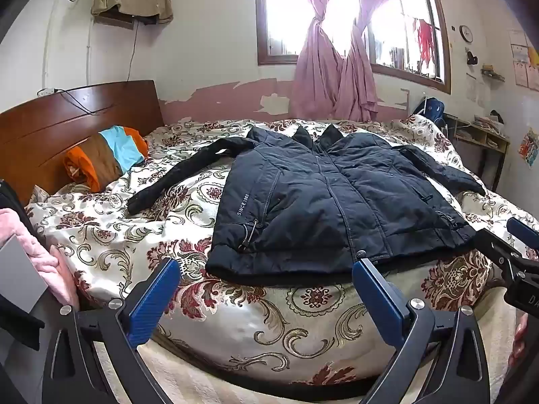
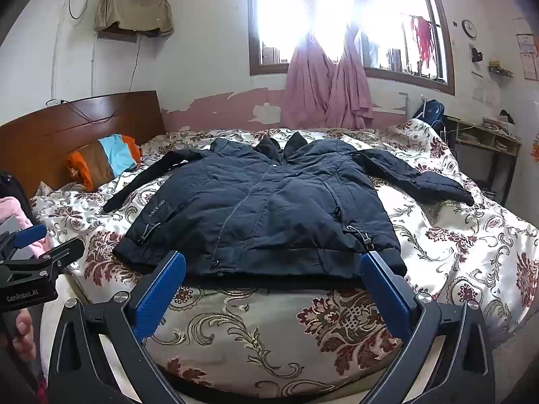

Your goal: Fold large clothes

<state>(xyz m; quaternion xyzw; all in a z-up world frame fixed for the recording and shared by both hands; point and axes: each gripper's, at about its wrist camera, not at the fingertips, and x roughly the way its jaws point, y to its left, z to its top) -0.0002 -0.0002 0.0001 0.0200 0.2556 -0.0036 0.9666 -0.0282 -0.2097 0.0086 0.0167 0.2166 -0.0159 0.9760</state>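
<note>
A dark navy padded jacket [image 1: 330,202] lies front-up and zipped on the floral bedspread [image 1: 134,235], collar toward the window, both sleeves spread out to the sides. It also shows in the right wrist view [image 2: 269,208]. My left gripper [image 1: 266,269] is open and empty, its blue fingers just short of the jacket's hem, toward its left part. My right gripper [image 2: 273,262] is open and empty, its fingers at the hem's middle and right corner. Each gripper shows at the edge of the other's view, the right one [image 1: 518,235] and the left one [image 2: 37,239].
A striped orange, brown and light blue cloth [image 1: 104,158] lies by the wooden headboard [image 1: 67,121]. Pink fabric [image 1: 30,249] sits at the left edge. Pink curtains [image 1: 333,77] hang at the window behind the bed. A desk with shelves [image 1: 478,138] stands at the right.
</note>
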